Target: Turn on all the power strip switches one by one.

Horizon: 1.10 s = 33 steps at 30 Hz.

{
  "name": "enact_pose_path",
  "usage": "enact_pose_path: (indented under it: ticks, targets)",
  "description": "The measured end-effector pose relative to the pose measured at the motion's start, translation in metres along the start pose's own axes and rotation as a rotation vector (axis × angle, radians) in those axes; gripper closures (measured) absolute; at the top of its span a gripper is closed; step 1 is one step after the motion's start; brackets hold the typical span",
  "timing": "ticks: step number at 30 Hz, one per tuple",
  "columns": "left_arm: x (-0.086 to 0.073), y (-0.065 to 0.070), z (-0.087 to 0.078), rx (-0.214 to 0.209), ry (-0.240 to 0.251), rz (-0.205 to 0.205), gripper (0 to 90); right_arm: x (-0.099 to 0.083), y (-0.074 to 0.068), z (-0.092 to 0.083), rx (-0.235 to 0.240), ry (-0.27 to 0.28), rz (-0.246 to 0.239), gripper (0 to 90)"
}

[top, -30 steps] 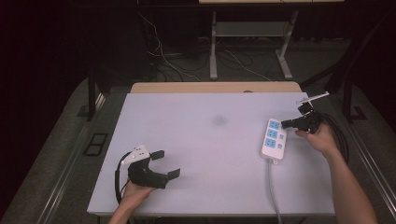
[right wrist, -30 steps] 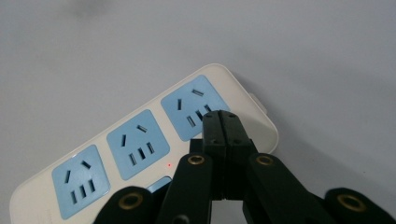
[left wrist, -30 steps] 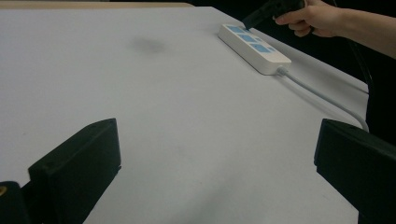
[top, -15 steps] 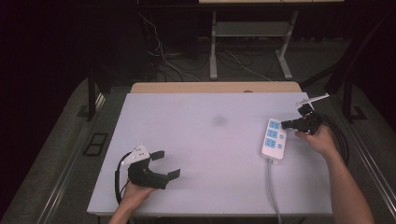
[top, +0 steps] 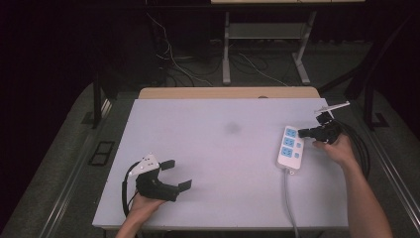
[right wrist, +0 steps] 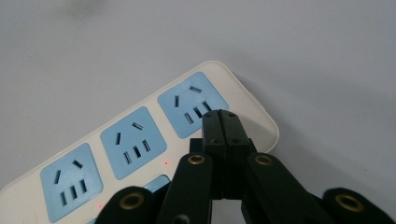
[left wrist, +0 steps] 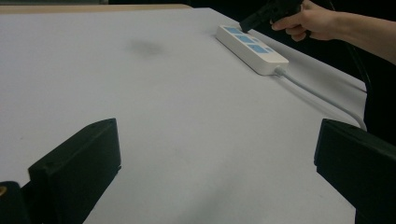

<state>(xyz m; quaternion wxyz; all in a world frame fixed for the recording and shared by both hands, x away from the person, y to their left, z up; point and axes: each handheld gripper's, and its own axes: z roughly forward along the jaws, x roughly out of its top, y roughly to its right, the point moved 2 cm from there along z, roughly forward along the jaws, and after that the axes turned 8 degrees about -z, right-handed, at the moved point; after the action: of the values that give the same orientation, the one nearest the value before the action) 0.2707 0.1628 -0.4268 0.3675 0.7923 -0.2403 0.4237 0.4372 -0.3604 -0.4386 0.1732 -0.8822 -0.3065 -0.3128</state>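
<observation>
A white power strip with blue sockets lies near the table's right edge, its grey cable running toward the front. It also appears in the left gripper view as the power strip far off, and close up as the power strip in the right gripper view. My right gripper is shut with nothing in it, its tips just above the strip's far-end socket. My left gripper rests open on the front left of the table, its jaws wide apart over bare tabletop.
The white table has a wooden strip along its far edge. A faint dark smudge marks the middle. Black cables hang off the right side. A metal stand and floor cables lie beyond the table.
</observation>
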Motion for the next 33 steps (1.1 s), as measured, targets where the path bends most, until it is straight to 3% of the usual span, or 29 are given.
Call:
enact_pose_path:
  ticks: [6, 14, 21, 25, 33]
  targets:
    - [-0.0001, -0.0011, -0.0002, 0.000, -0.001, 0.001, 0.0, -0.0031, -0.0001, -0.0004, 0.001, 0.026, 0.017, 90.0]
    - [-0.0001, -0.0008, 0.0004, 0.000, -0.001, -0.001, 0.0, -0.0017, -0.0020, -0.0004, -0.016, 0.017, 0.004, 90.0]
    - [0.0000, -0.0023, 0.0000, 0.000, 0.001, -0.006, 0.0, -0.0006, -0.0014, -0.0009, 0.004, 0.020, 0.042, 90.0]
    - [0.0000, -0.0020, 0.0006, -0.001, 0.001, -0.007, 0.0, 0.0000, -0.0026, -0.0009, -0.006, 0.015, 0.036, 90.0]
    - [-0.0004, -0.0013, 0.0005, -0.003, -0.001, -0.008, 0.0, 0.0042, -0.0085, -0.0064, -0.003, 0.046, 0.047, 90.0]
